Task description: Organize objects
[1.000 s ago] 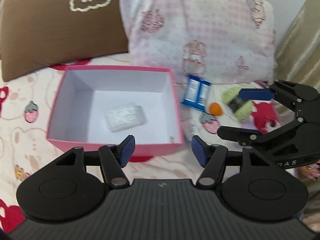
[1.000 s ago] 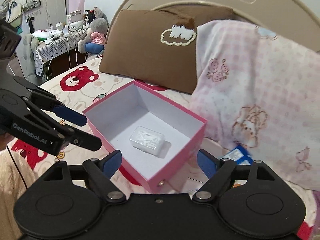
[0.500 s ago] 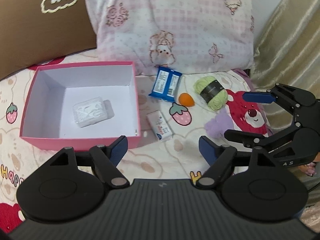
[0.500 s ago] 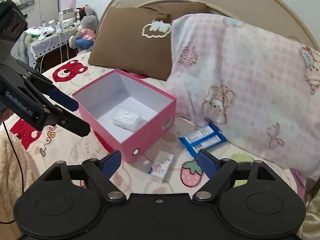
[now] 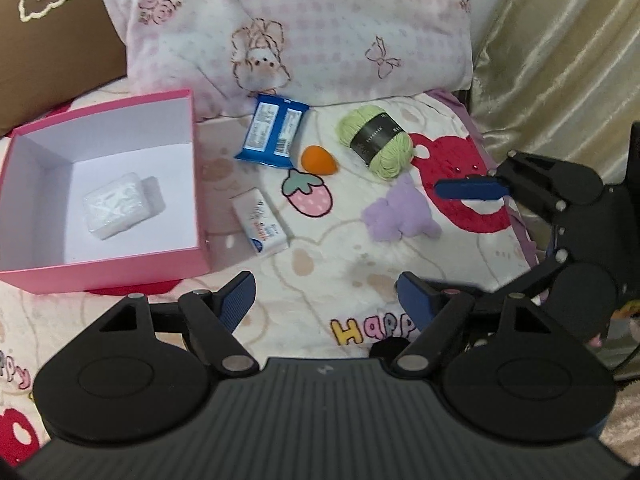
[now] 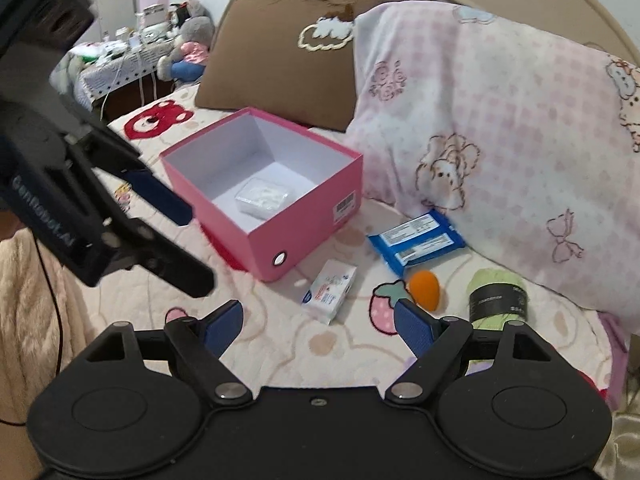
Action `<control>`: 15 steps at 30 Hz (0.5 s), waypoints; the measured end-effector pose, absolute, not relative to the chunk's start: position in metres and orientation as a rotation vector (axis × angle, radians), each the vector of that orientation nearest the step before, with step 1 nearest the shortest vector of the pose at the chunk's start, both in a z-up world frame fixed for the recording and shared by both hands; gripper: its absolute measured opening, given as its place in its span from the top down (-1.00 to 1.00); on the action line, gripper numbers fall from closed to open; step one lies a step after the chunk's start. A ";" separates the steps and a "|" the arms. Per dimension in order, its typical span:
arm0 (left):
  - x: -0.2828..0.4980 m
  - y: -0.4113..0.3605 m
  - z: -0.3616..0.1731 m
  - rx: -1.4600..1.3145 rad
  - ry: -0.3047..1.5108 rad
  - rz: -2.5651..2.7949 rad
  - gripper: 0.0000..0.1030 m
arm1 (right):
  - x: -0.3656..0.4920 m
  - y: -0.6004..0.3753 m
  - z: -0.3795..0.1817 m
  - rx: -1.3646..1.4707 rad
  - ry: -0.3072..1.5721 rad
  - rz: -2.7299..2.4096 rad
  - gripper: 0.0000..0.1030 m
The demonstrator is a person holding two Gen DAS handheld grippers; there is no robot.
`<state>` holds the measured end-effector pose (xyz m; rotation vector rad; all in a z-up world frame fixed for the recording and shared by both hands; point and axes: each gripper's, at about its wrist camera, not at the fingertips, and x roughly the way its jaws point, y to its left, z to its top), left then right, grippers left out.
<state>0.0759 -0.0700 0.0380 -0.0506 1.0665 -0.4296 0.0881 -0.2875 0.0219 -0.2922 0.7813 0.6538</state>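
Showing right of the pink box (image 5: pixel 120 264), a purple plush (image 5: pixel 396 216) appears in the left view only. Both the left gripper (image 5: pixel 326 296) and right gripper (image 6: pixel 318 322) gape empty; the left's jaws were just widening.

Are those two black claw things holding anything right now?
No. The left hand-held gripper and the right hand-held gripper are both open with nothing between their pads. The white packet lies loose in the pink box.

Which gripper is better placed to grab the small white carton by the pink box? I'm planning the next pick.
Probably the left gripper: it is open and empty, and the small white carton lies just ahead of its fingers. The right gripper, also open, hangs by the purple toy, farther from it.
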 end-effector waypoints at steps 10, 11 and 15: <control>0.091 -0.079 -0.008 -0.018 0.994 -0.362 -0.46 | 0.094 -0.291 -0.018 -0.272 0.846 0.644 -0.65; 0.094 -0.079 -0.013 -0.030 1.001 -0.363 -0.46 | 0.096 -0.292 -0.020 -0.264 0.847 0.632 -0.65; 0.104 -0.079 -0.032 -0.078 0.994 -0.341 -0.46 | 0.106 -0.286 -0.033 -0.241 0.902 0.609 -0.61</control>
